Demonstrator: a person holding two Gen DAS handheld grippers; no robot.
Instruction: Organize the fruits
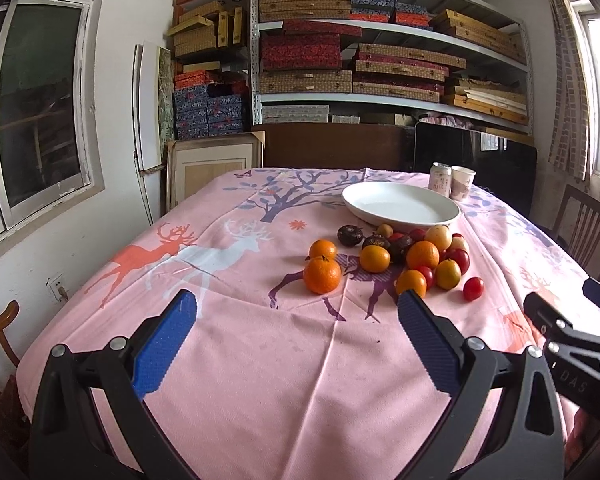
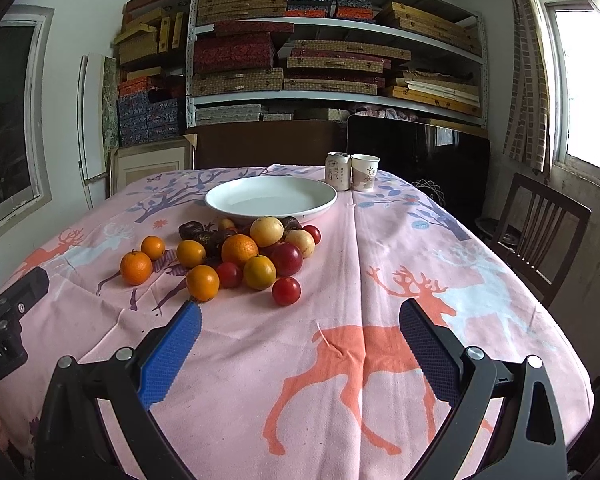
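Blue-padded fingers of the left gripper [image 1: 296, 312] are held wide apart above the pink tablecloth [image 1: 260, 360], nothing being gripped; the right gripper [image 2: 300, 320] is likewise spread open and empty over an orange deer print [image 2: 380, 344]; the fruits [image 2: 236, 256], oranges, red and dark ones, are heaped on the cloth just in front of a white plate [image 2: 324, 204], which is seen bare; a can [image 2: 337, 171] and a paper cup [image 2: 365, 173] are stood side by side behind the plate.
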